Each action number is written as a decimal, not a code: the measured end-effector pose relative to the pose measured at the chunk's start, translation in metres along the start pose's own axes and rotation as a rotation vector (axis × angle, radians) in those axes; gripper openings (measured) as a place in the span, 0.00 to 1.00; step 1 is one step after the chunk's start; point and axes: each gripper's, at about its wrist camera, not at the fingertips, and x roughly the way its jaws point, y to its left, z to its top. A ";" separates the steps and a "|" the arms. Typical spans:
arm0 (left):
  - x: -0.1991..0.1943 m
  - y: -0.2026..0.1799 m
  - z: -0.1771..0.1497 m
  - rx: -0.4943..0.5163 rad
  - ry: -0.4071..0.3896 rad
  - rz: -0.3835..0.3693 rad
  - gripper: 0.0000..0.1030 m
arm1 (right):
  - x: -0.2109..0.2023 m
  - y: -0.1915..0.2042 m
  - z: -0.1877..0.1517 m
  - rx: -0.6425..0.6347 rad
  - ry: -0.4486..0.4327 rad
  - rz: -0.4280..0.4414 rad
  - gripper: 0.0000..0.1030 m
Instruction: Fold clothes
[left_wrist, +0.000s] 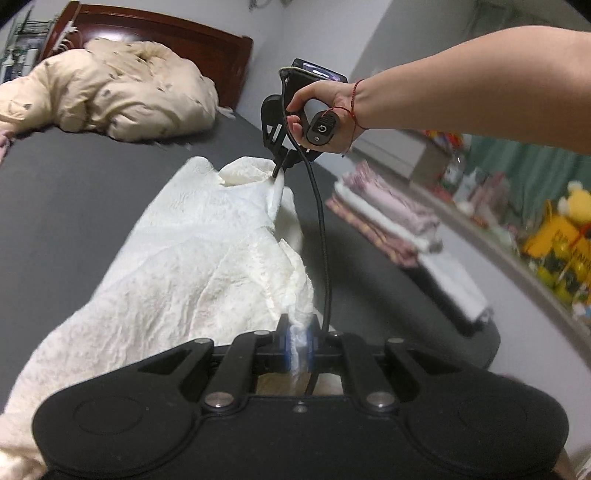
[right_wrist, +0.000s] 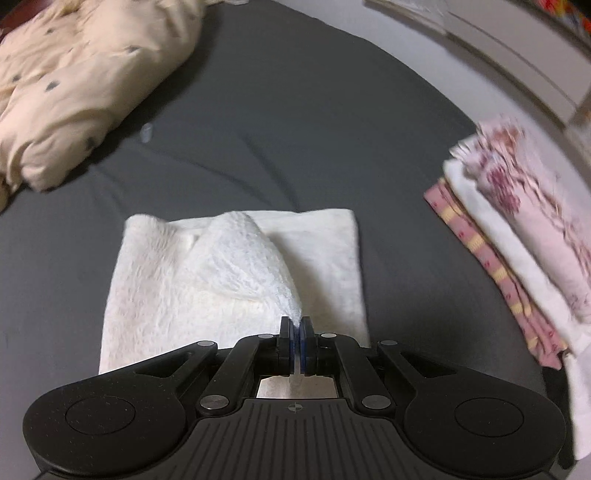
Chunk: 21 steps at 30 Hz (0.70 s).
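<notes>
A cream fleecy garment (left_wrist: 192, 251) lies spread on the dark grey bed sheet (left_wrist: 66, 177). My left gripper (left_wrist: 298, 328) is shut on a bunched edge of it at the near side. Farther off, my right gripper (left_wrist: 280, 168), held by a hand (left_wrist: 328, 110), pinches another part of the same edge and lifts it off the bed. In the right wrist view the right gripper (right_wrist: 296, 325) is shut on a raised fold of the cream garment (right_wrist: 236, 258), whose lower layer lies flat as a rectangle on the sheet (right_wrist: 295, 122).
A crumpled beige duvet (left_wrist: 118, 85) lies near the wooden headboard (left_wrist: 166, 29). A stack of folded clothes (right_wrist: 517, 236), pink floral over white, sits at the bed's right edge. A black cable (left_wrist: 325, 236) hangs from the right gripper. A cluttered shelf (left_wrist: 535, 229) runs beyond the bed.
</notes>
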 end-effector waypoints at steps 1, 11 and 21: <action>0.004 -0.006 -0.002 0.019 0.008 0.008 0.08 | 0.003 -0.009 0.000 0.017 0.003 0.007 0.02; 0.033 -0.030 -0.017 0.121 0.096 0.087 0.08 | 0.024 -0.062 -0.010 0.133 -0.012 0.051 0.03; 0.034 -0.028 -0.019 0.110 0.106 0.092 0.08 | 0.012 -0.077 -0.005 0.140 -0.051 0.346 0.03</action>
